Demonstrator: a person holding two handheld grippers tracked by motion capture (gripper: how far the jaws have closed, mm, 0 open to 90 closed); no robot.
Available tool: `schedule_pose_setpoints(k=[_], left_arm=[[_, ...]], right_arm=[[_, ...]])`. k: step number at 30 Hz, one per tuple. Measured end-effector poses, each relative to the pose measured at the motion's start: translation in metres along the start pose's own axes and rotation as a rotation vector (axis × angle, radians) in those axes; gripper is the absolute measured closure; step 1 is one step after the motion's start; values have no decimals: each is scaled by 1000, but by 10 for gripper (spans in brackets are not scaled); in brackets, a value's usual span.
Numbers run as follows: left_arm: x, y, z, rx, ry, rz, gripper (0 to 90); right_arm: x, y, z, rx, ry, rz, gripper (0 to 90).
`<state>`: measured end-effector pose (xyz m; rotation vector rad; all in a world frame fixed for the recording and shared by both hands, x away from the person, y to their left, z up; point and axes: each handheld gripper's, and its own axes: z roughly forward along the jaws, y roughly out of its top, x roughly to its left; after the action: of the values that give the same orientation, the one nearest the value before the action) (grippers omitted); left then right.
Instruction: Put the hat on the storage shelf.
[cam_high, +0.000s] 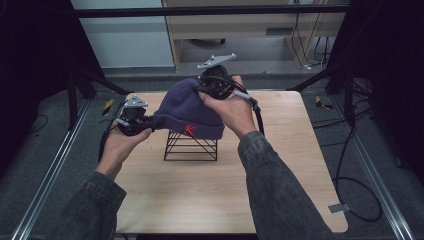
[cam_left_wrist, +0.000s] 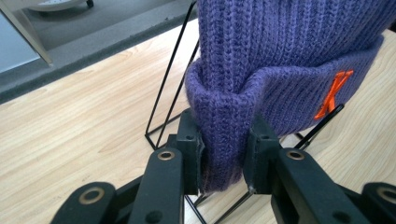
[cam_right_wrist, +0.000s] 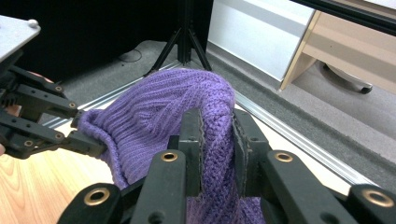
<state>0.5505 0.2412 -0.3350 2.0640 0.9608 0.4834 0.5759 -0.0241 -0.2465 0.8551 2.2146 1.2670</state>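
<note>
Bench: pale wood-grain laminate top, square with rounded corners, smooth and matt.

Wire stand: thin black rods forming an open pyramid-like frame, rigid, standing near the middle of the bench, toward its far edge.

Beanie: purple ribbed knit, soft and stretchy, with a folded cuff bearing an orange stitched letter. It sits draped over the top of the stand, cuff lowest, crown bulging toward the far edge.

Left gripper: black jaws closed narrow on the cuff fold at the hat's left side, knit squeezed between the pads.

Right gripper: jaws closed narrow on a pinch of the crown at the far right, fabric bunched between them.

Step in hand, by judgement: the hat is held at two points on the stand, either being seated on it or lifted off; which cannot be told. The next move likely calls for both grips moving together, evenly, so the knit does not snag on the rods or tip the light frame.
</note>
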Motion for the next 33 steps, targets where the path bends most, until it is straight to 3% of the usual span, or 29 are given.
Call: schedule_pose_setpoints(k=[14, 33], left_arm=[[3, -17, 5, 14, -16, -15, 708], [4, -43, 18, 50, -35, -24, 704]], right_arm=[[14, -2, 5, 23, 41, -37, 759], [27, -21, 10, 91, 88, -72, 752]])
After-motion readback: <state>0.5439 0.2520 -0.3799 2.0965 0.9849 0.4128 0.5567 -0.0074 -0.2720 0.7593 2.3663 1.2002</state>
